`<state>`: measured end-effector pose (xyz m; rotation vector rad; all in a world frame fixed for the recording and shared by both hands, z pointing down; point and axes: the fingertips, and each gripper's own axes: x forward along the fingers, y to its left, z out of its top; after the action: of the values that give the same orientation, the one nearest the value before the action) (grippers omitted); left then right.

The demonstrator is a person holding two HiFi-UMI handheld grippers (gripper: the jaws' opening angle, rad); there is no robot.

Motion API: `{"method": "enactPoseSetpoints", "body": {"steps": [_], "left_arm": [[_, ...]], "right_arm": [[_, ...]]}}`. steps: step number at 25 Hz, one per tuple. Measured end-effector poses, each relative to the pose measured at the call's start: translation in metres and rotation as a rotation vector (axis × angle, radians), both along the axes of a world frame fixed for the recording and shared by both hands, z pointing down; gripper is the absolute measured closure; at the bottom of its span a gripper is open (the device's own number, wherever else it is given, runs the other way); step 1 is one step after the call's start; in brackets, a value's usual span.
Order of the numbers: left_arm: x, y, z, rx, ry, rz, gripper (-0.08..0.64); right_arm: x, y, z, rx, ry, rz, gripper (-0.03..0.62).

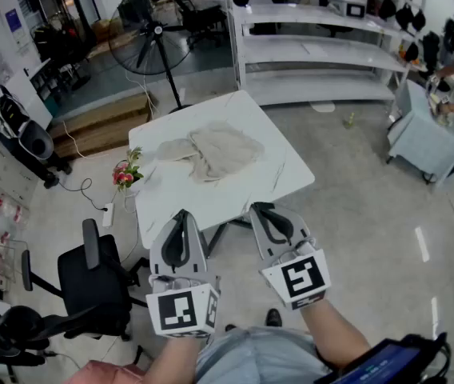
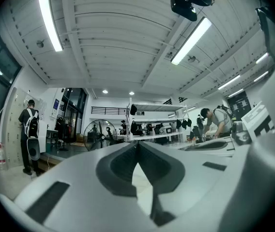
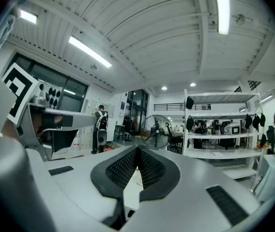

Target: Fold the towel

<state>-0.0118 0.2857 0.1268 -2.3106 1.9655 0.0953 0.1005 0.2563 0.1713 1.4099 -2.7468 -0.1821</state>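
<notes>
A workshop with a pale grey floor holds a white, smooth-topped table (image 1: 211, 202) at the middle of the head view. White shelving (image 1: 323, 46) stands along the top and a round standing fan (image 1: 149, 40) at the upper left. The towel (image 1: 215, 150) lies on the table's far half. It is beige, soft-looking cloth, crumpled into a loose heap with one flap trailing left.

Low in the frame, the left gripper (image 1: 182, 213) and the right gripper (image 1: 256, 208) hang side by side at the table's near edge, well apart from the towel. Each has its jaws pressed together with nothing between them. Their shells are smooth grey plastic. The right gripper's dark pads (image 3: 128, 167) show a dimpled grid.
</notes>
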Motion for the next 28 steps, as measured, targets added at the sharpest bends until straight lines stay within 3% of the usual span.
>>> {"method": "enactPoseSetpoints", "body": {"steps": [5, 19, 28], "left_arm": [[0.003, 0.002, 0.008, -0.011, 0.001, 0.000, 0.552], [0.046, -0.004, 0.032, -0.066, -0.019, -0.067, 0.552], [0.033, -0.040, 0.057, -0.098, 0.007, -0.090, 0.552]], "right_arm": [[0.006, 0.003, 0.001, -0.010, -0.053, -0.002, 0.577], [0.055, -0.015, 0.031, -0.073, -0.010, -0.077, 0.568], [0.054, -0.053, 0.057, -0.118, 0.016, -0.076, 0.571]]}}
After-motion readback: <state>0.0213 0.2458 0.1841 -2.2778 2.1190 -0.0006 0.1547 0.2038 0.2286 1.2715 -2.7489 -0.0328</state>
